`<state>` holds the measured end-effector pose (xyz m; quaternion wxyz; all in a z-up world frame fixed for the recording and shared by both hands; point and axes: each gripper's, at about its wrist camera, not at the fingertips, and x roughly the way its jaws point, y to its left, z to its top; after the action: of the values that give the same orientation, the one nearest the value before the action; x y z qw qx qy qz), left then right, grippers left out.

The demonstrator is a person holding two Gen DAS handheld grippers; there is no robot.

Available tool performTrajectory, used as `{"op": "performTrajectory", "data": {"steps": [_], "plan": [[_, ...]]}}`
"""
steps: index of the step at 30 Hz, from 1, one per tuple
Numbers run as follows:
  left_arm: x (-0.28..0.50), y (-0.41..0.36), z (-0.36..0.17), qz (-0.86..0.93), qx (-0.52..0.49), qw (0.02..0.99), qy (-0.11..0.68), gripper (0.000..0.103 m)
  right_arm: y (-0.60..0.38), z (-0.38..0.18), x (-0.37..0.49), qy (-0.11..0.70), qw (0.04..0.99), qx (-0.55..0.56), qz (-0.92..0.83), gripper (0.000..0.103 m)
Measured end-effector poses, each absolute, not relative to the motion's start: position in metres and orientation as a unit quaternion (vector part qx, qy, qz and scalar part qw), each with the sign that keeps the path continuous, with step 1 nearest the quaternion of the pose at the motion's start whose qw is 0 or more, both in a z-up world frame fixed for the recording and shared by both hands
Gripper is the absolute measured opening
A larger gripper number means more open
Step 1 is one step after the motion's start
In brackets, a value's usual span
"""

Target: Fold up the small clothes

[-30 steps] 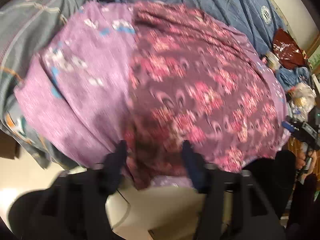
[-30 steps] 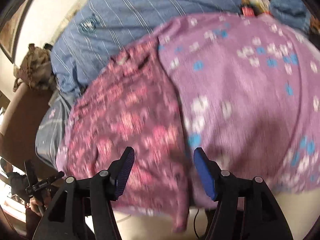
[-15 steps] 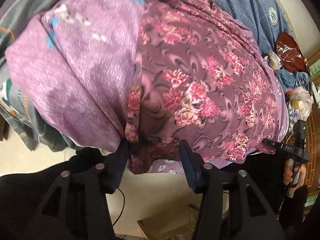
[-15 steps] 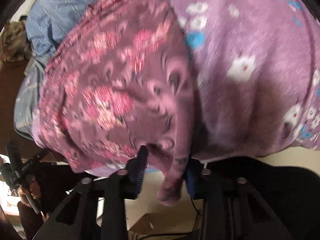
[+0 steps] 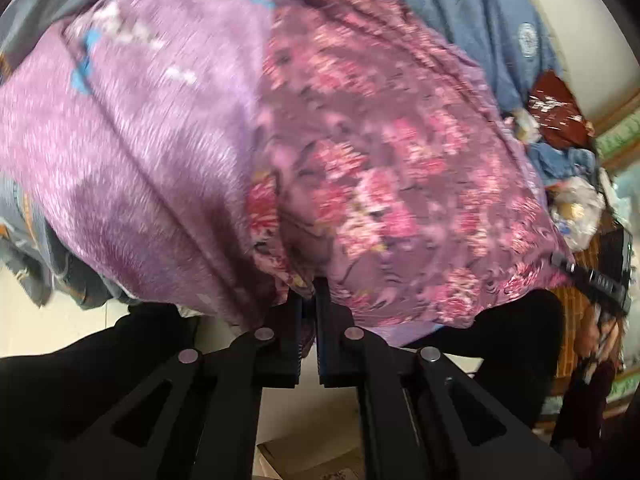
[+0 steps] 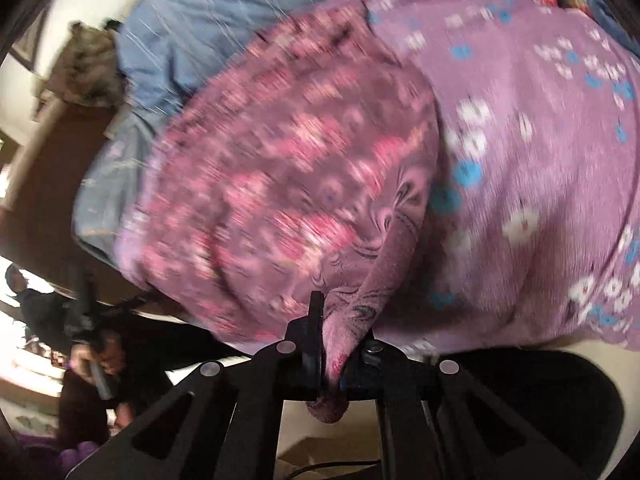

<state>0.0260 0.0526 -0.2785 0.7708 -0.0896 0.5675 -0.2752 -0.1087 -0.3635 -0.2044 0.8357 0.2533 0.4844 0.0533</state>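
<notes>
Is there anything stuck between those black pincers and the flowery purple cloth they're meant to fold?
Nothing visible. The left gripper and the right gripper each have their jaws closed directly on the near hem of the dark floral garment, which lies on a lighter purple cloth.

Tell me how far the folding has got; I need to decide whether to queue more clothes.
Barely begun. Done: both grippers have pinched the near hem of the pink floral garment, left gripper, right gripper. In hand: that grip. Left: every fold; the garment lies spread over the lilac garment.
</notes>
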Motion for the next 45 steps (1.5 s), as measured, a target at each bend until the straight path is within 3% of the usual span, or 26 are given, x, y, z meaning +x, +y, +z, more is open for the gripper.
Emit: {"op": "performTrajectory", "data": {"steps": [6, 15, 24, 34, 36, 38, 39, 43, 45], "plan": [[0.035, 0.066, -0.217, -0.329, -0.126, 0.785, 0.510, 0.003, -0.381, -0.140, -0.099, 0.383, 0.863, 0.300, 0.132, 0.004], [0.101, 0.072, -0.154, -0.346, -0.193, 0.798, 0.454, 0.003, -0.413, -0.099, -0.048, 0.298, 0.874, 0.354, 0.150, 0.004], [0.220, 0.044, -0.132, -0.317, -0.215, 0.808, 0.447, 0.003, -0.462, -0.102, 0.059, 0.294, 0.869, 0.386, 0.099, 0.004], [0.392, -0.019, -0.147, -0.241, -0.195, 0.835, 0.455, 0.003, -0.521, -0.144, 0.252, 0.288, 0.855, 0.429, 0.040, 0.004], [0.416, -0.024, -0.161, -0.209, -0.202, 0.845, 0.448, 0.003, -0.527, -0.166, 0.283, 0.306, 0.850, 0.429, 0.014, 0.010], [0.432, -0.018, -0.183, -0.182, -0.239, 0.838, 0.456, 0.004, -0.532, -0.189, 0.300, 0.334, 0.833, 0.442, -0.014, 0.033], [0.432, -0.015, -0.189, -0.179, -0.253, 0.834, 0.456, 0.004, -0.535, -0.201, 0.304, 0.339, 0.824, 0.454, -0.020, 0.051], [0.396, 0.002, -0.196, -0.172, -0.273, 0.845, 0.427, 0.005, -0.547, -0.214, 0.281, 0.288, 0.821, 0.493, -0.016, 0.059], [0.356, 0.004, -0.185, -0.152, -0.242, 0.870, 0.402, 0.017, -0.545, -0.202, 0.262, 0.266, 0.837, 0.478, -0.022, 0.063]]}}
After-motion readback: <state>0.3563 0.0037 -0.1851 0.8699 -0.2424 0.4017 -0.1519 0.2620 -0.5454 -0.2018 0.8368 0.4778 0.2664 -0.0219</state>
